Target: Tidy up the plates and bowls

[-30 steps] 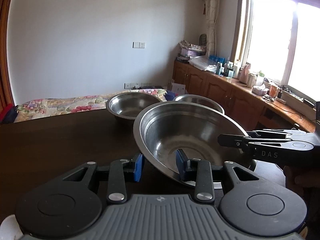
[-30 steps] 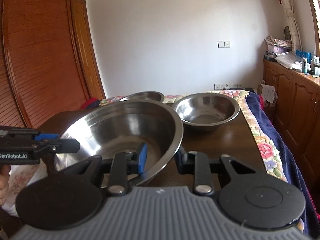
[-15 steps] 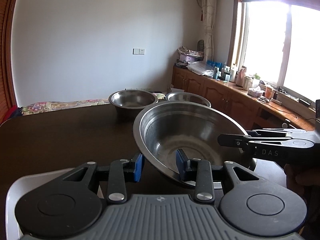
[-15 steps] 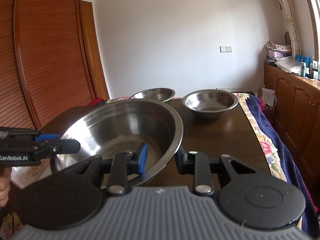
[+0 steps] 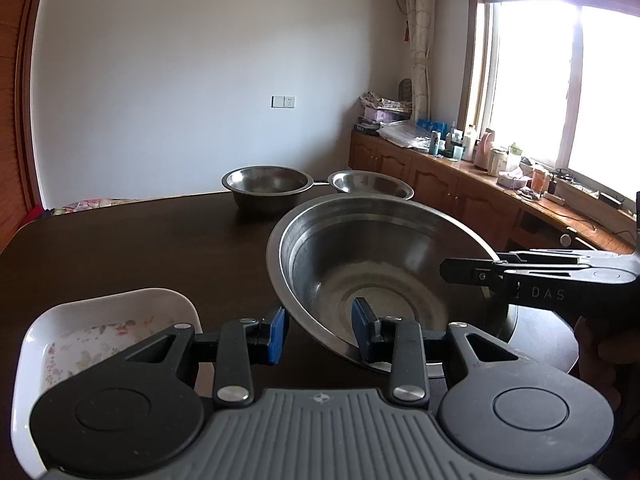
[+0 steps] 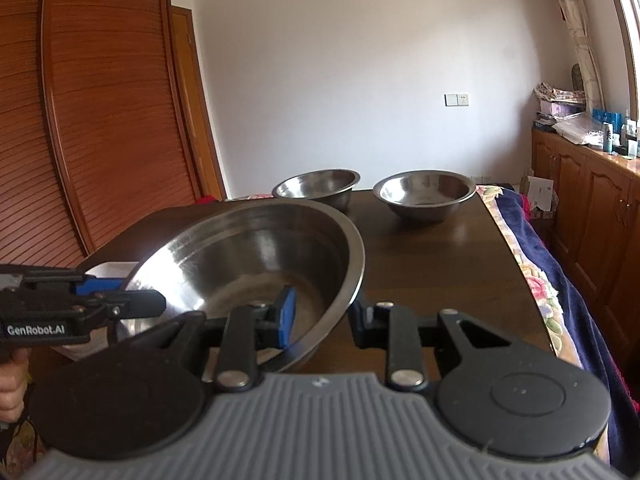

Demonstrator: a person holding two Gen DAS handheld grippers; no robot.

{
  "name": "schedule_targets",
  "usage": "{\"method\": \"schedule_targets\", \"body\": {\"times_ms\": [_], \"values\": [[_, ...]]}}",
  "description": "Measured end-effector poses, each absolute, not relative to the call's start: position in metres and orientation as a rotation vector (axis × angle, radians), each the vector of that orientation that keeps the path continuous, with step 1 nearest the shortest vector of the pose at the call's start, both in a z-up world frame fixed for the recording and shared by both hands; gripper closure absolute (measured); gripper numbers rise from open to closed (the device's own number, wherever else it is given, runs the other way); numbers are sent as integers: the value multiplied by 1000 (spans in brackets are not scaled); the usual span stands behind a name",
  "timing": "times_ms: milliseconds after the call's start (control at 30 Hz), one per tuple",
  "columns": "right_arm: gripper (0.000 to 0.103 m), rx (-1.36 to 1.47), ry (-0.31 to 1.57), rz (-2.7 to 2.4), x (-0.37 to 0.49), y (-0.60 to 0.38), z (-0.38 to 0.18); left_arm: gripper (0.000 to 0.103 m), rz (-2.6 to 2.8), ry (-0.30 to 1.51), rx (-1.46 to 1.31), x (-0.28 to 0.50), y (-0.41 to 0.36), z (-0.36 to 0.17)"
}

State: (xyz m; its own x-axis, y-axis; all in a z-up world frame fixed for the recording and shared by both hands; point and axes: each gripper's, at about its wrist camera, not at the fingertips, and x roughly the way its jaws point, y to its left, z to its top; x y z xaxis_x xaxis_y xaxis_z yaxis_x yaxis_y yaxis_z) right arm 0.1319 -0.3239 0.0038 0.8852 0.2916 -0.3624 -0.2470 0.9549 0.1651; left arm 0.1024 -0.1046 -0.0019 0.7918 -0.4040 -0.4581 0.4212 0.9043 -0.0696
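Round steel bowl [image 5: 384,264] between both hand-held grippers, over dark glossy table [image 5: 120,240].

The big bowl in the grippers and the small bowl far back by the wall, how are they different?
The big bowl is wide and shallow; the small bowl is narrower and deeper. The big bowl is tilted, with the left gripper and right gripper each straddling its rim; the small bowl sits flat on the table, untouched. The big bowl is near the cameras, the small one at the far end. Both are shiny metal and empty.
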Motion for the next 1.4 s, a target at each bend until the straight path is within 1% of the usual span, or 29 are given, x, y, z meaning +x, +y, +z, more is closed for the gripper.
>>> {"method": "schedule_targets", "body": {"times_ms": [733, 1067, 1133, 1200, 1233, 1300, 1367, 1400], "values": [[73, 120, 413, 303, 131, -315, -11, 40, -416, 517, 19, 114, -100, -17], [69, 125, 413, 305, 128, -313, -16, 39, -422, 503, -2, 115, -99, -19], [66, 133, 405, 307, 127, -314, -16, 37, -411, 499, 1, 114, -98, -20], [57, 143, 400, 304, 124, -316, -16, 37, -408, 493, -4, 113, -97, -19], [55, 147, 397, 302, 124, -318, -16, 37, -408, 490, -8, 113, -95, -18], [45, 144, 391, 293, 121, -320, -14, 34, -399, 476, -7, 109, -92, -18], [43, 111, 376, 258, 114, -321, -11, 26, -377, 451, 7, 103, -89, -16], [43, 87, 361, 246, 110, -321, -10, 25, -370, 440, 11, 99, -88, -15]]}}
